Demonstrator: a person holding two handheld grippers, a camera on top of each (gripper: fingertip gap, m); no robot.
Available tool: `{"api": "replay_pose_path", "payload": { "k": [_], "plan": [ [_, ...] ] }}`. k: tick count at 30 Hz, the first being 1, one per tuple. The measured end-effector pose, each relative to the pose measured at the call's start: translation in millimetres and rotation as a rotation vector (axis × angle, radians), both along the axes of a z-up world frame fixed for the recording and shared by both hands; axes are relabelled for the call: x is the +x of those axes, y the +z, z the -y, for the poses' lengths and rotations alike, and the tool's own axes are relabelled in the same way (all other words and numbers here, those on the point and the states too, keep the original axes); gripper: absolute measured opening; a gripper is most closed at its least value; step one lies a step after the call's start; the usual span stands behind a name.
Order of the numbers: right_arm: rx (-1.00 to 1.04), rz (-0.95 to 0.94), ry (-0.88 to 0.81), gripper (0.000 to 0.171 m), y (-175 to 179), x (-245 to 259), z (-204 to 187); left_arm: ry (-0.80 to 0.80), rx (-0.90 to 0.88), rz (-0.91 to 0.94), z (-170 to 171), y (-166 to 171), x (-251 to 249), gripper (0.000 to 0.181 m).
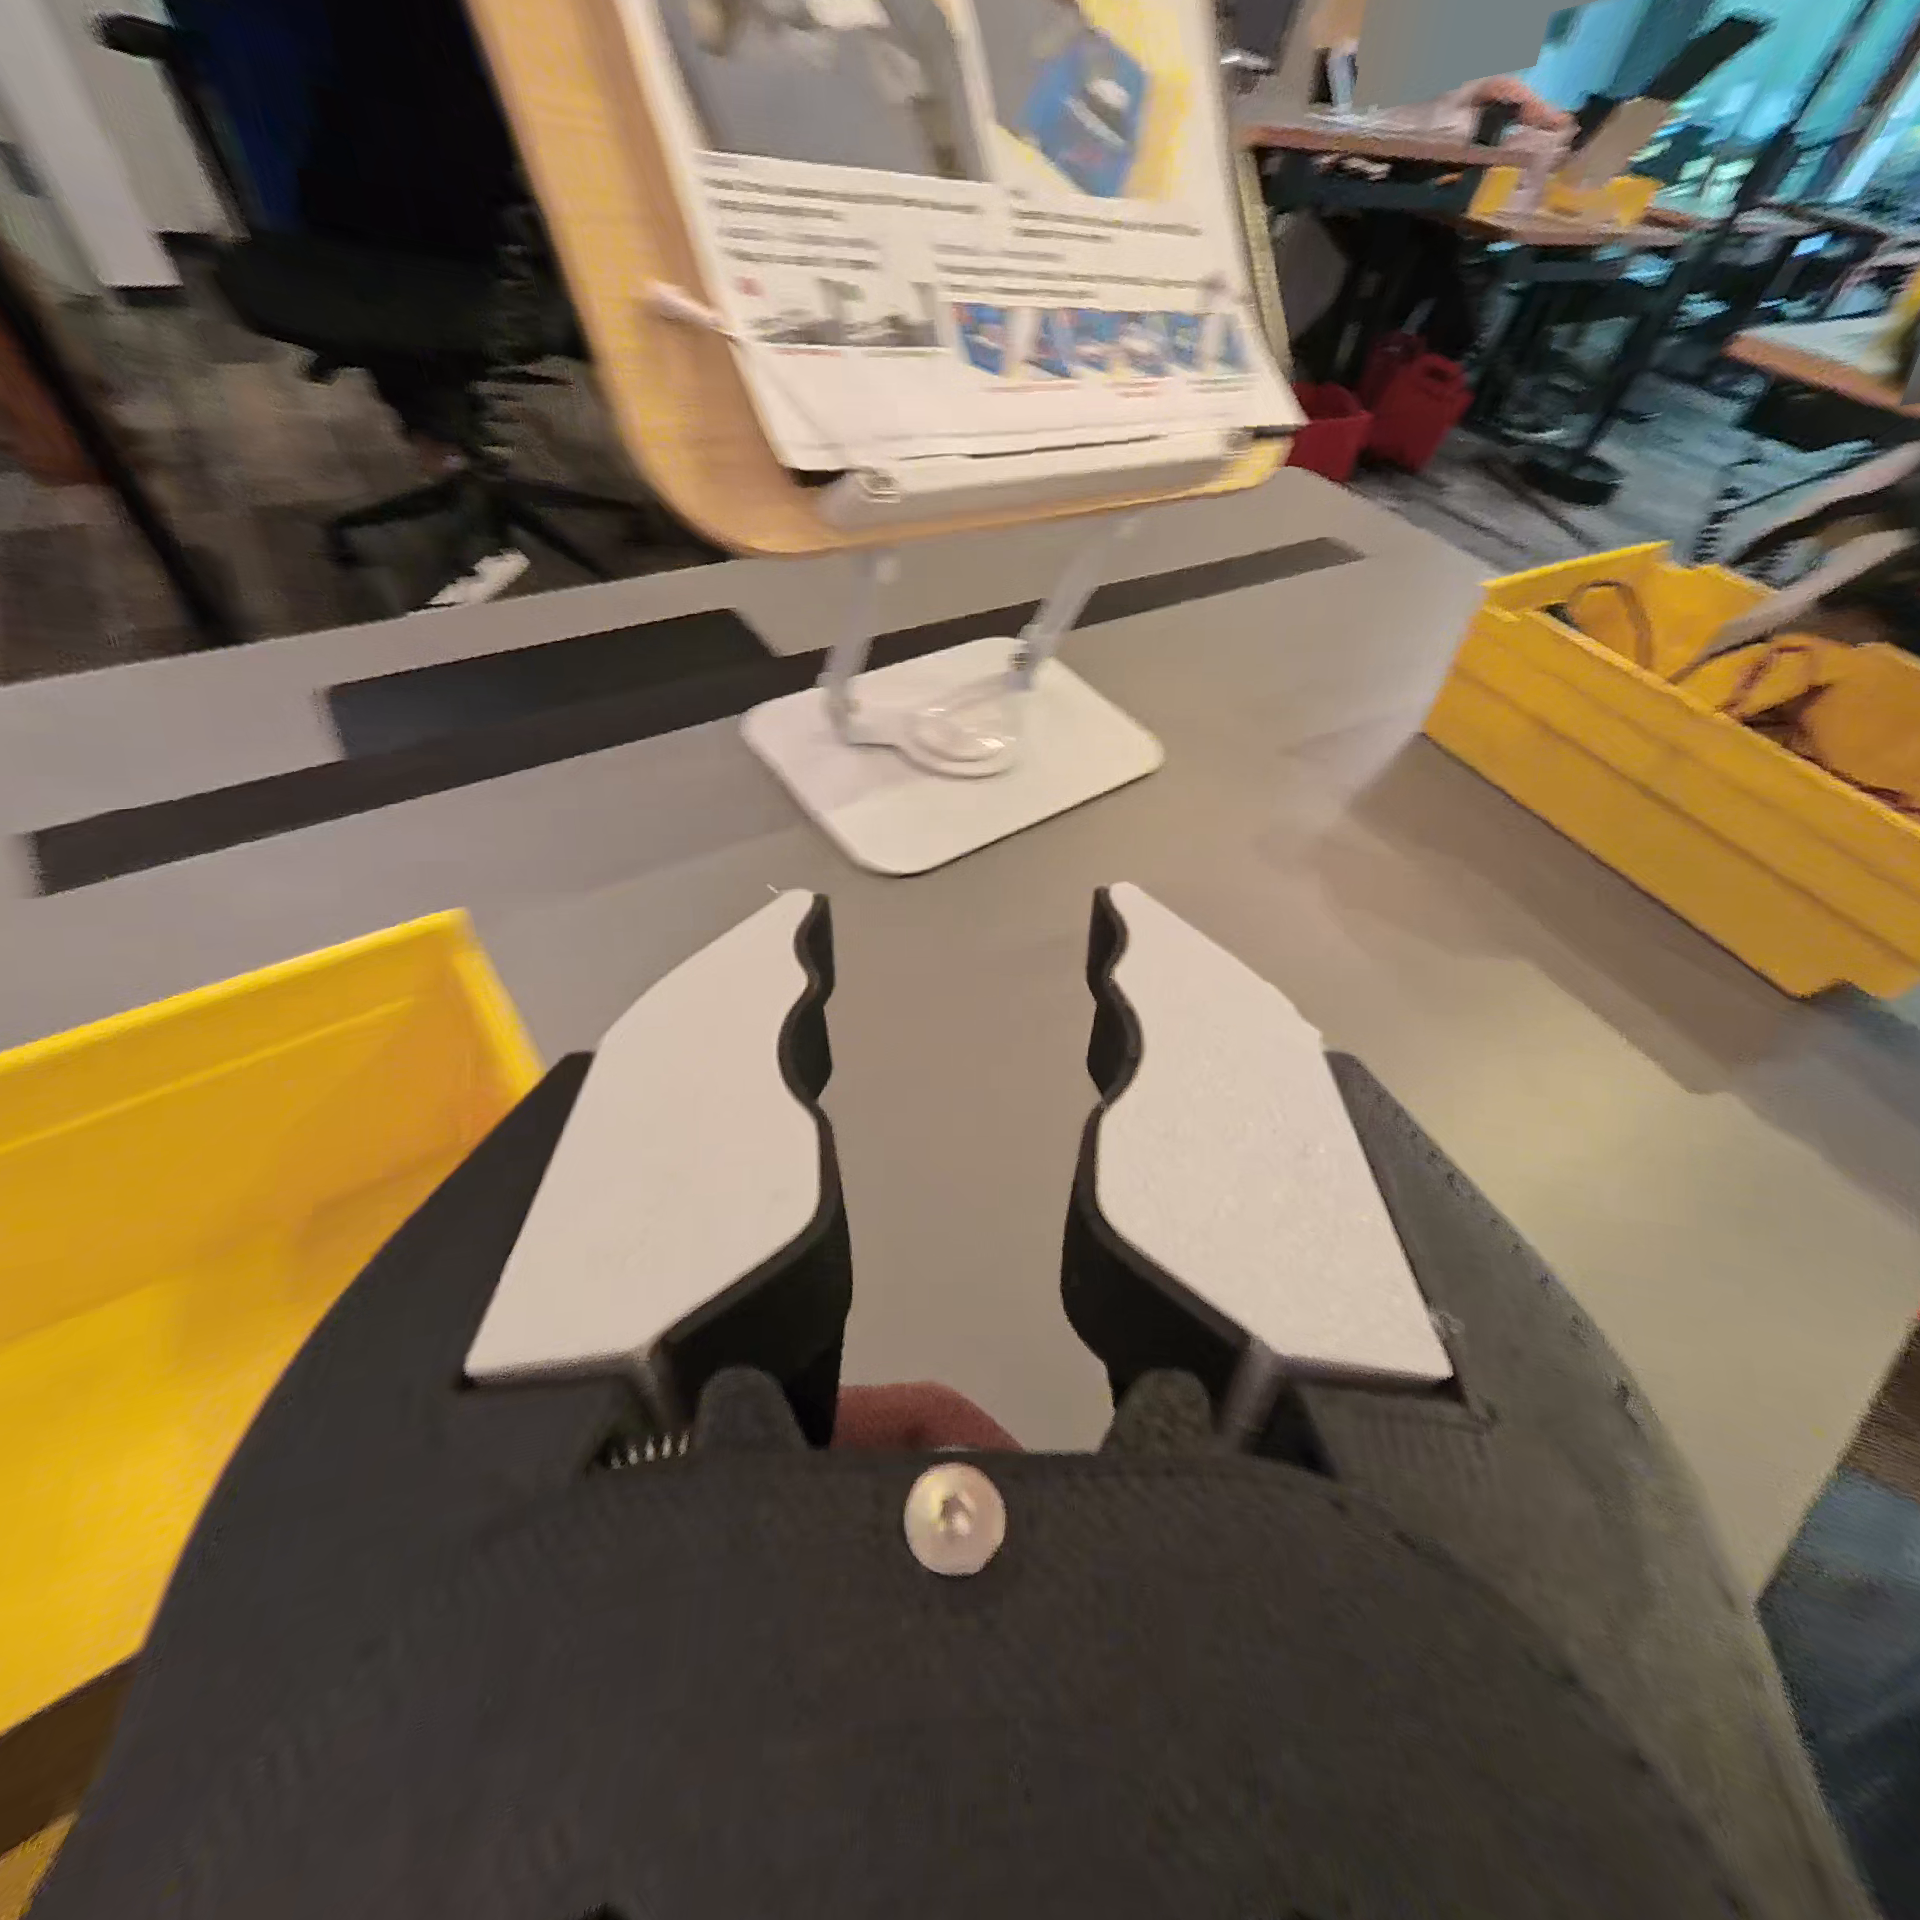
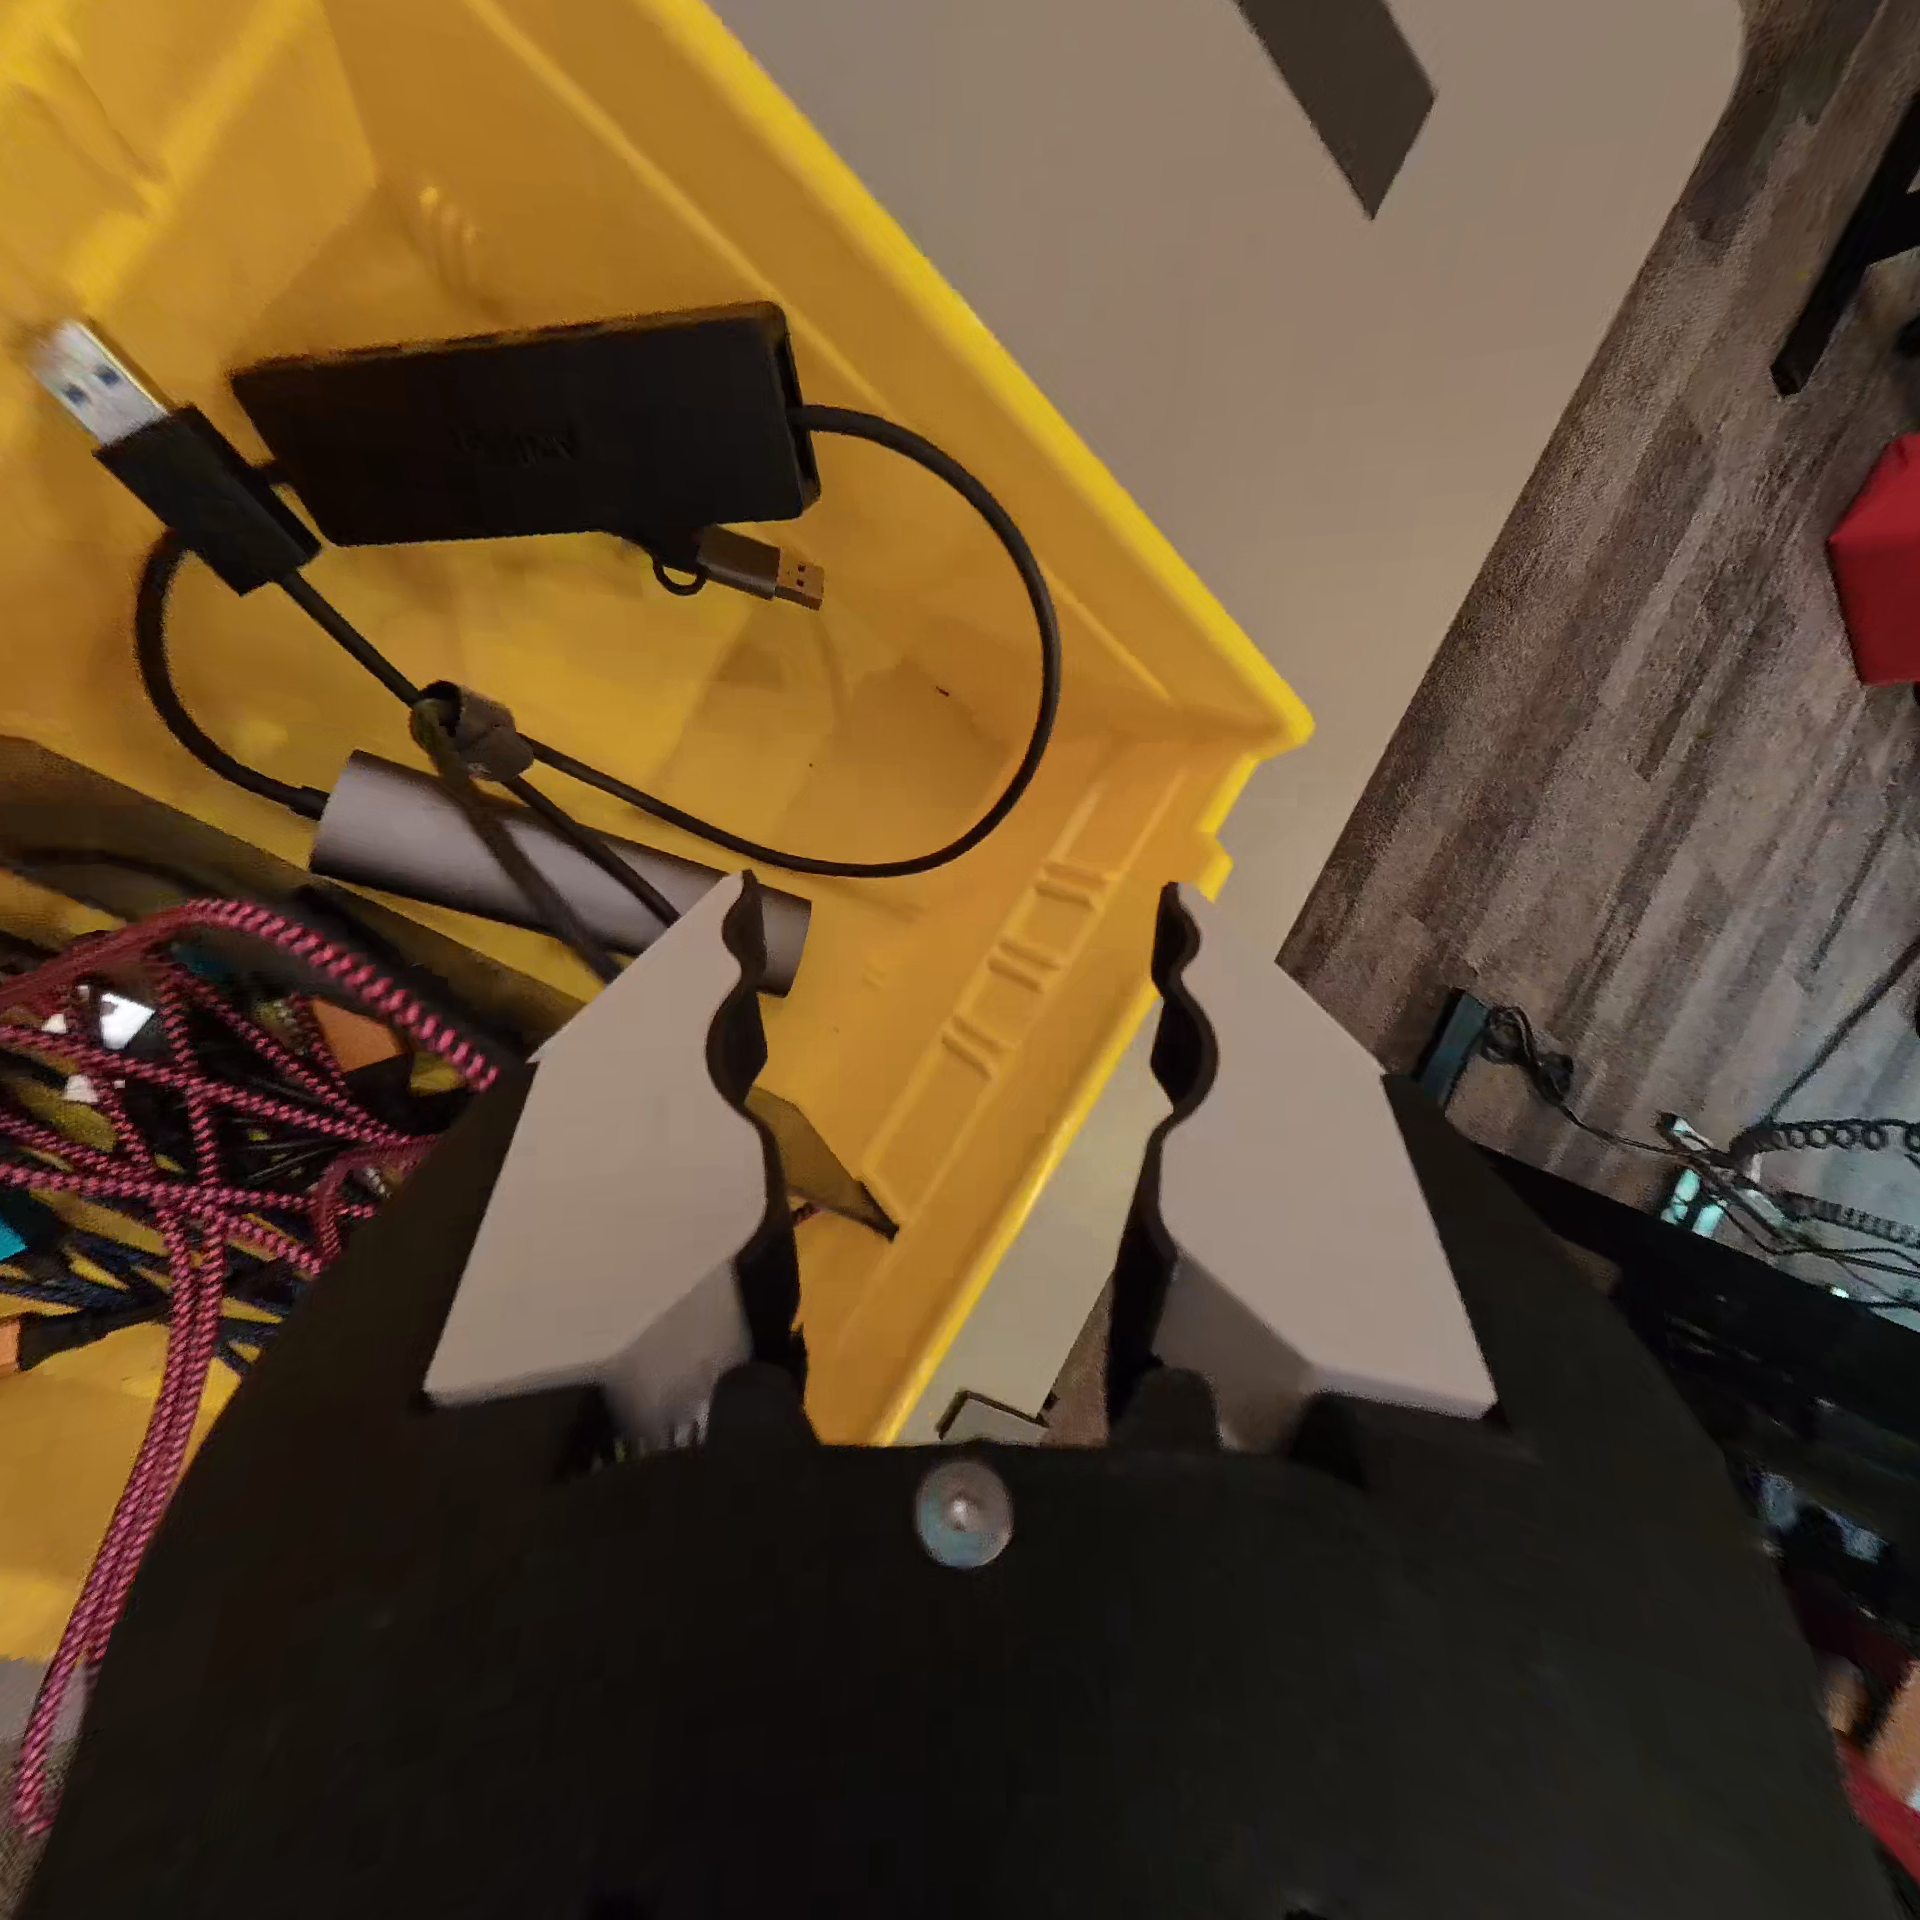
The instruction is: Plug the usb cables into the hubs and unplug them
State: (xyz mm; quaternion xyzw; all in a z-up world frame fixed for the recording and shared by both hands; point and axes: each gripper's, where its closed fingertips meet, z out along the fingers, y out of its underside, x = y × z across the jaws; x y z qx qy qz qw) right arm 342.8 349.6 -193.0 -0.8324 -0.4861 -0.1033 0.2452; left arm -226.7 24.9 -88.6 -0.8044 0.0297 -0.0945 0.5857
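A: USB hubs are seen lying in a yellow bin (image 2: 1091, 935) below the right claw (image 2: 956, 904): a black hub (image 2: 520, 426) well ahead and to the left of the tips, a grey hub (image 2: 447, 842) just beside the left fingertip. Both claws are held apart and empty; the left claw (image 1: 961, 904) hovers over the bare grey counter (image 1: 1299, 1039), a document stand (image 1: 935, 769) ahead of it.

B: How is the pickup best handled?

A: The grey hub would likely be gripped across its narrow body, clear of the black cable (image 2: 997, 582) looped over it. The braided pink cables (image 2: 197, 1101) tangled to the left are best avoided, since a snag could drag them along. The silver plug (image 2: 94, 384), far ahead at left, is judged easiest taken by its black housing.

B: And the left claw?

A: It is probably best brought in to steady the hub.
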Motion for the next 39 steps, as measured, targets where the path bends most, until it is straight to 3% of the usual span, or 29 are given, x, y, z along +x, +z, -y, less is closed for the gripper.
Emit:
{"api": "replay_pose_path", "payload": {
  "k": [7,12,17,22,28,32,39],
  "plan": [
    [0.063,-0.17,-0.061,0.068,39.3,23.0,18.5,0.287,-0.157,-0.123,60.1,-12.4,-124.4,0.06],
    [0.04,-0.227,-0.065,0.072,27.2,44.4,44.3,0.509,-0.304,-0.175,110.5,-48.3,-208.2,0.068],
    [-0.044,-0.289,-0.075,0.075,-1.9,54.2,70.0,0.614,-0.541,-0.266,151.4,-95.4,-252.1,0.071],
    [-0.122,-0.332,-0.093,0.072,-27.2,53.4,83.7,0.606,-0.729,-0.354,179.8,-128.0,-264.2,0.07],
    [-0.127,-0.356,-0.128,0.054,-32.9,57.2,82.8,0.487,-0.709,-0.222,173.1,-142.3,-247.3,0.03],
    [-0.117,-0.41,-0.147,0.029,-31.1,58.2,80.7,0.419,-0.723,-0.207,169.3,-148.8,-237.2,0.011],
    [-0.109,-0.491,-0.156,0.025,-32.1,46.1,86.3,0.367,-0.63,-0.1,160.8,-148.4,-219.1,0.004]
  ]
}}
